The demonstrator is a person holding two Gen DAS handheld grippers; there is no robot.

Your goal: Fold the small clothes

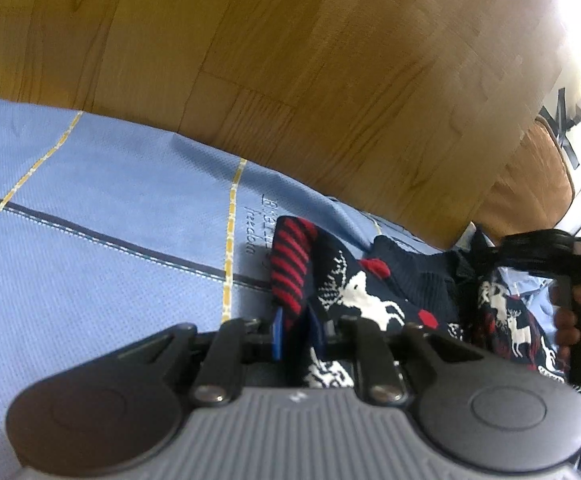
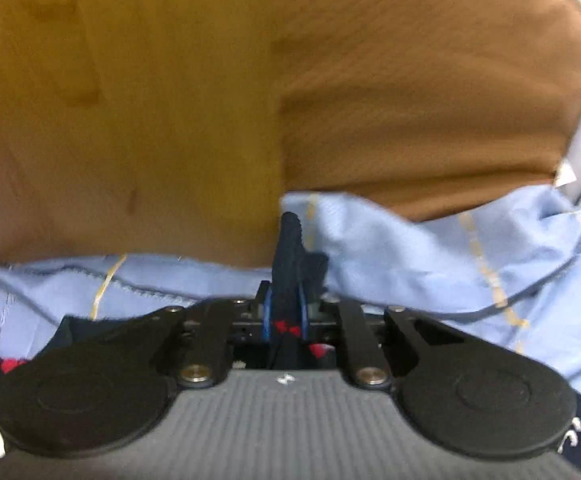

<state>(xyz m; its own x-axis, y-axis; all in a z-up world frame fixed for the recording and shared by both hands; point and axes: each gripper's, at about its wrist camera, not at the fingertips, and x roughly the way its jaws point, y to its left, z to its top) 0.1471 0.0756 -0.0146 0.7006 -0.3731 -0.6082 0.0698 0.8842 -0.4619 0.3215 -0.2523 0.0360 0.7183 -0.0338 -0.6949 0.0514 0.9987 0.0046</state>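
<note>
Both claws are clamped on one navy reindeer-patterned knit garment (image 1: 366,300) lying on the light blue cloth (image 1: 90,264), the left gripper (image 1: 294,336) pinching its near edge, the right gripper (image 2: 286,316) a dark fold at right.
</note>
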